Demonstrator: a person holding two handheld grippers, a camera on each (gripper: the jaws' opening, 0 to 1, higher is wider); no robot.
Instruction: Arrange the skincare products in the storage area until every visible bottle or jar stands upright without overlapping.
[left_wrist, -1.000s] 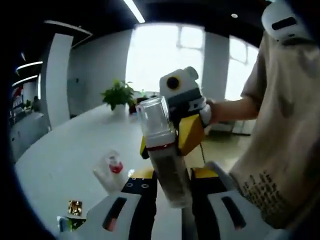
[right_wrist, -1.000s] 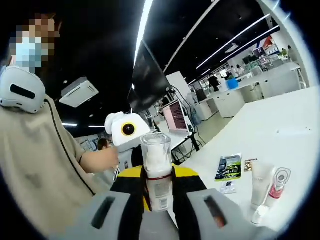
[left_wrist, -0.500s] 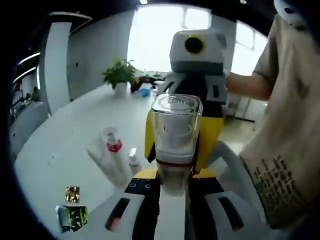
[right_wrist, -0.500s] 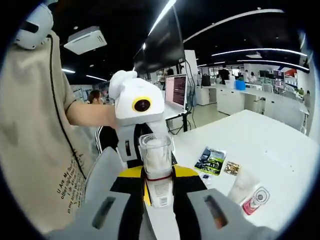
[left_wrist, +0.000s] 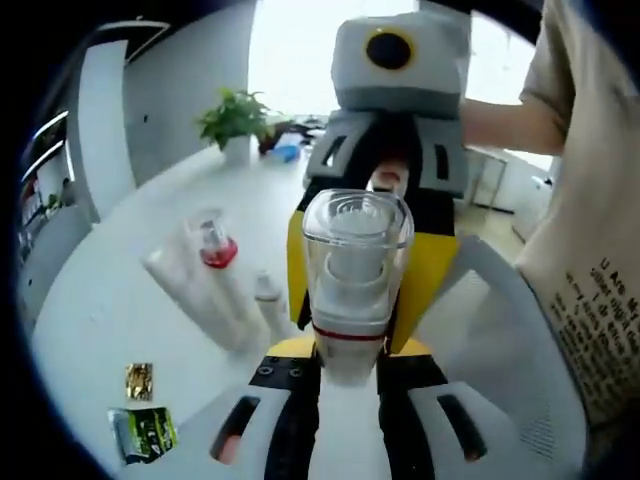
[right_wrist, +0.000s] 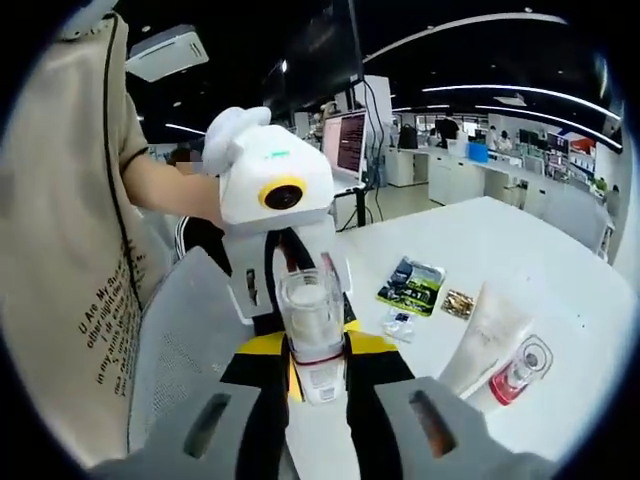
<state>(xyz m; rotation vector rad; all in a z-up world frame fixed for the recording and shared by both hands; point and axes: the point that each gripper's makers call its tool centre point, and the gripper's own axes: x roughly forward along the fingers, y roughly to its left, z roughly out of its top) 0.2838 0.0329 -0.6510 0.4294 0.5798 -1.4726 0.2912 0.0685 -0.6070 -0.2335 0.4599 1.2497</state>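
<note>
Clear-capped bottle sits centre frame in the left gripper view, cap end toward the camera, red band below the cap. Left tongs are clamped on its lower body; right tongs come in from behind, yellow jaws either side of the bottle.

Right gripper view: same bottle centre frame, right tongs closed on it, left tongs facing in from the far side, gripping the same bottle. So both tongs hold it, off the desk.

On the white desk: white tube and a red-collared clear pump bottle lying lower right, green sachet and small gold packet mid-right. Person's beige shirt at left.
</note>
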